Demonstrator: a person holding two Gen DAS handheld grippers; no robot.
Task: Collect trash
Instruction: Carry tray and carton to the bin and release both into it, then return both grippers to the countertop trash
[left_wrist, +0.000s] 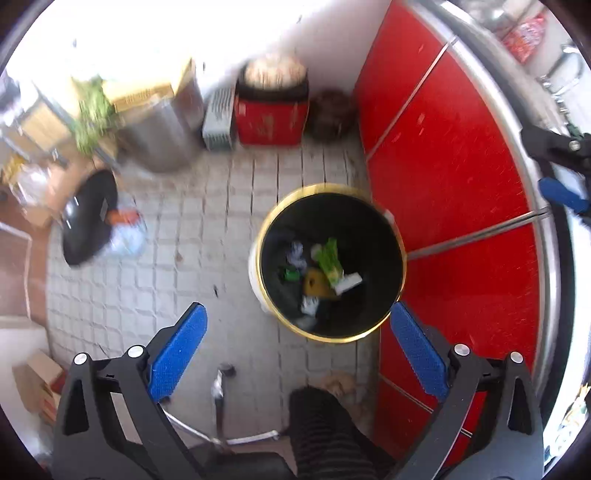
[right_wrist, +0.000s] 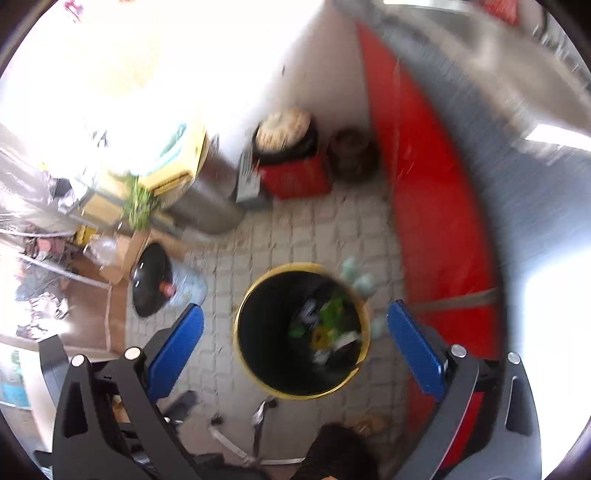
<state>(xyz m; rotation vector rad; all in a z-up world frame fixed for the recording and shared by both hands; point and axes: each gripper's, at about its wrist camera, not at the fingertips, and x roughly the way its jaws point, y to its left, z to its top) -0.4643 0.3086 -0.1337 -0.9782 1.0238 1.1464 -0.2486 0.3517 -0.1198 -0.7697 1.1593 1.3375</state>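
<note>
Nearest in the left wrist view, the left tongs (left_wrist: 298, 345) stand spread wide with nothing between the blue pads (left_wrist: 177, 352); just beyond them the yellow-rimmed bin (left_wrist: 400, 254) sits on the tiled floor (left_wrist: 207, 229), close against the red cabinet front (left_wrist: 454, 177); inside its black liner lies the trash (left_wrist: 327, 271), sharp enough here to tell green leafy scraps, a yellow piece and white crumpled bits. At the right edge of this view alone, part of the right tongs (left_wrist: 565, 195) shows above the table edge (left_wrist: 532, 155).

From the right wrist, the right tongs (right_wrist: 294, 345) are likewise spread and hold nothing; the bin (right_wrist: 243, 347) lies between the pads, but the picture is smeared and the trash (right_wrist: 328, 325) is only coloured blotches; a pale greenish blur (right_wrist: 360, 278) at the far rim cannot be made out.

Farther off, both views show a black pan-like thing (left_wrist: 86, 221) on the floor, a steel drum (left_wrist: 162, 136) and a red box (left_wrist: 271, 114) by the wall; the upper left is washed out by glare.
</note>
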